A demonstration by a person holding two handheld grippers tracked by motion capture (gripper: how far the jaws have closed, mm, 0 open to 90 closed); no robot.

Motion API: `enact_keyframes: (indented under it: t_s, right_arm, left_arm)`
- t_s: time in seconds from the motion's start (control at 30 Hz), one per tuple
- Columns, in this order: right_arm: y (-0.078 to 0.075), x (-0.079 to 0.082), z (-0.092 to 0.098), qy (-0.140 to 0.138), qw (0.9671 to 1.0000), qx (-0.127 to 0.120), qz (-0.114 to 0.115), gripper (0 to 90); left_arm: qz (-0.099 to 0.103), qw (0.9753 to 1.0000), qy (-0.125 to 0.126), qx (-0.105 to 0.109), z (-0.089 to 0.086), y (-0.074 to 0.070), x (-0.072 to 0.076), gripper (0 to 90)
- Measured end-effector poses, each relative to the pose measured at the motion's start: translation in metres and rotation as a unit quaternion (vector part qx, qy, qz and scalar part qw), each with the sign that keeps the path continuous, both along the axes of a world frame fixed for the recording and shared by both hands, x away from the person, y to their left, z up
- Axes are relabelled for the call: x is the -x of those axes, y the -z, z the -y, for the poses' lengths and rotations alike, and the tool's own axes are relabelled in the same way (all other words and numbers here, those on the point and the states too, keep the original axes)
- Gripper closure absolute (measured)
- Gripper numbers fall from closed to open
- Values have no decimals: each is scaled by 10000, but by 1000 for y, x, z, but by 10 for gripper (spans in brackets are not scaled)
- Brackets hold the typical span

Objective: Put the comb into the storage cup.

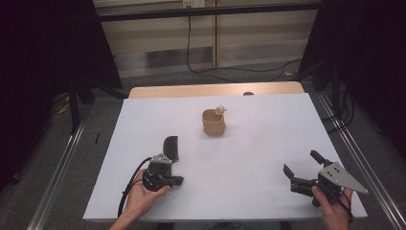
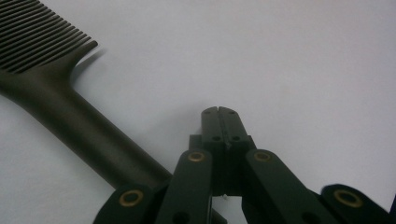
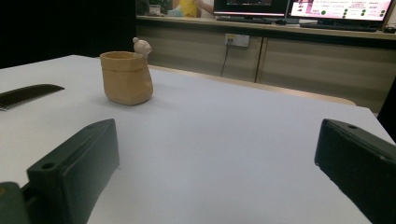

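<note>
A dark comb (image 1: 171,147) lies flat on the white table (image 1: 249,143), its teeth towards the far side. In the left gripper view the comb (image 2: 56,93) runs from upper left down beside the jaws. My left gripper (image 1: 178,180) (image 2: 218,111) is shut on nothing, just right of the comb's handle. A tan pot (image 1: 213,122) (image 3: 126,77) with a small bear figure (image 1: 220,109) (image 3: 141,46) on its rim stands upright at the table's far middle. My right gripper (image 1: 301,163) (image 3: 217,135) is open near the front right, aimed at the pot, and the comb (image 3: 25,94) lies off to its left.
A strip of wooden tabletop (image 1: 215,90) shows beyond the white sheet's far edge. Cables (image 1: 225,72) lie on the floor behind it. Metal rails (image 1: 354,153) run along both sides of the table. Monitors (image 3: 299,7) stand on a counter in the background.
</note>
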State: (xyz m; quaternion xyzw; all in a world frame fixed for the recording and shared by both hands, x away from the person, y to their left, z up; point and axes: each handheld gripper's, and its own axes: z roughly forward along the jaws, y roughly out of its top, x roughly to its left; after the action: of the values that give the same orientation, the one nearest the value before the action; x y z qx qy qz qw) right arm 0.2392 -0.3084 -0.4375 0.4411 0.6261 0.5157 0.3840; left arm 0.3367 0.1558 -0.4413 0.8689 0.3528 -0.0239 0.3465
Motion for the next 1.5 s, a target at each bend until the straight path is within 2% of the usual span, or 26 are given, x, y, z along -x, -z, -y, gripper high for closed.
enact_keyframes:
  t_s: [0.73,0.97,1.5]
  right_arm:
    - [0,0,0,-3,10000,3,-9,0]
    - [0,1,0,-7,10000,7,-11,0]
    - [0,1,1,2,10000,13,-12,0]
  left_arm:
    - [27,10000,-24,-26,-11,-1,3,900]
    - [-118,9999,-61,109,-16,1,1,900]
    - [-287,9994,-131,148,-21,1,0,900]
